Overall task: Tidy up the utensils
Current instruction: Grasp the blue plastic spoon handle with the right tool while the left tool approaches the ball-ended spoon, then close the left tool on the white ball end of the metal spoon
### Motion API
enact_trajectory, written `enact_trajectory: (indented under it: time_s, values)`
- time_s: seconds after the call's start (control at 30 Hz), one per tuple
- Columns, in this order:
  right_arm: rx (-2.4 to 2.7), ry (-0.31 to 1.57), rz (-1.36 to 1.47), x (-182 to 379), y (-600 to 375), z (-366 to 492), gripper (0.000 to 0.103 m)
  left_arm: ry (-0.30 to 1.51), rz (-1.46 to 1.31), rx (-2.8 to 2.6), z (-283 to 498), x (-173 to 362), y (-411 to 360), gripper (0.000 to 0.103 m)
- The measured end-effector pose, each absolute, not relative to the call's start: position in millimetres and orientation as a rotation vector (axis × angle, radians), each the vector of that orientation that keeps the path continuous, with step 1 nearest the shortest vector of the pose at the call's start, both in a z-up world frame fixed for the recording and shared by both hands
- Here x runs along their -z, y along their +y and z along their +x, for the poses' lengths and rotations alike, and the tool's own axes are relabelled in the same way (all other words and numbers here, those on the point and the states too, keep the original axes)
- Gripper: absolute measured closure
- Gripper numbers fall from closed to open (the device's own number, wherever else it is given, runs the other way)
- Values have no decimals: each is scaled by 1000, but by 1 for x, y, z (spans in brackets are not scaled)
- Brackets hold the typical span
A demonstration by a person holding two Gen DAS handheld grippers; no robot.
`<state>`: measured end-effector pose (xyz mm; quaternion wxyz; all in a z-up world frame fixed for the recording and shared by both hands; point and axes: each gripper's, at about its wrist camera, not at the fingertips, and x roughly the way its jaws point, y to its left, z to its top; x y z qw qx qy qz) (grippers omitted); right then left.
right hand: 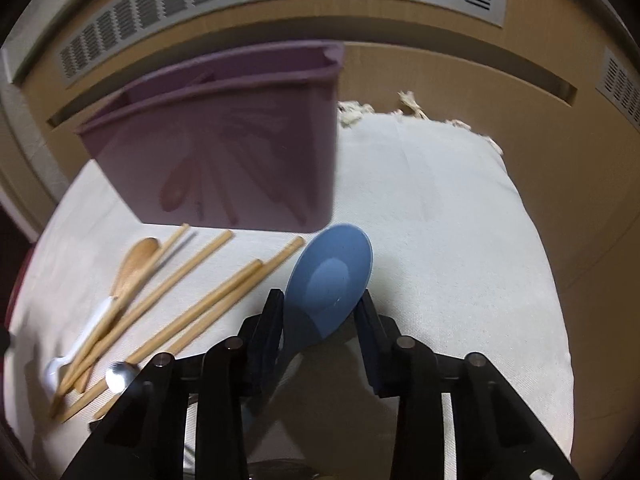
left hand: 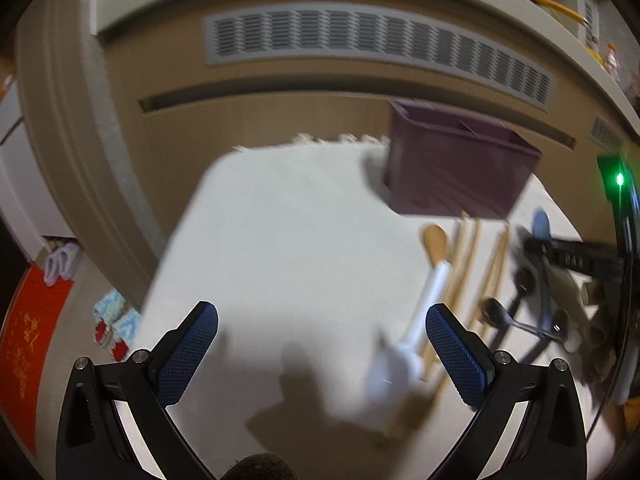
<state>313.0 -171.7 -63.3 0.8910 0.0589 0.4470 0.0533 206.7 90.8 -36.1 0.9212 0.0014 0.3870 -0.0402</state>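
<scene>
A purple utensil holder (right hand: 224,152) stands at the back of a white cloth (right hand: 440,240). In front of it lie several wooden chopsticks (right hand: 192,280), a wooden spoon with a white handle (right hand: 136,264) and a metal spoon (right hand: 120,374). My right gripper (right hand: 320,300) is shut on a blue spoon (right hand: 332,276), pads against both sides of its bowl, low over the cloth. My left gripper (left hand: 322,312) hangs open over bare cloth with nothing between its fingers. The white-handled spoon (left hand: 434,244) lies just beside its right finger, and the holder (left hand: 460,168) is further back to the right.
Right behind the cloth runs a wooden panel with a grey vent grille (left hand: 360,40). On the floor to the left are knitted slippers (left hand: 116,320) and a red mat (left hand: 28,340). The cloth's fringed edge (right hand: 408,104) is at the back.
</scene>
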Motion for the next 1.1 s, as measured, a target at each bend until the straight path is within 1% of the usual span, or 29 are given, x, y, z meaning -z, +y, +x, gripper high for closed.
enact_trajectory:
  time_s: [0.17,0.27,0.37,0.57,0.7,0.77,0.93,1.0,1.1]
  values:
    - [-189,872,120,44,-179,297,70,883,2,181,205,41,43,0]
    - [-230,857,118,39,-186,290,70,905,20,250,200,40,11,0]
    - [-257,851,112,38,-194,284,70,911,18,368,194,40,-21,0]
    - [-308,874,147,45,-211,277,70,910,132,535,171,40,-76,2]
    - [-348,869,131,51,-214,271,70,970,148,545,175,48,-97,3]
    - [-371,864,124,52,-215,266,70,998,135,560,180,53,-101,5]
    - [-463,857,76,54,-217,253,70,1028,156,610,177,60,-116,20]
    - [-493,859,73,57,-219,249,70,1027,157,635,176,61,-118,24]
    - [-504,860,91,63,-229,246,70,1010,148,638,174,59,-113,25]
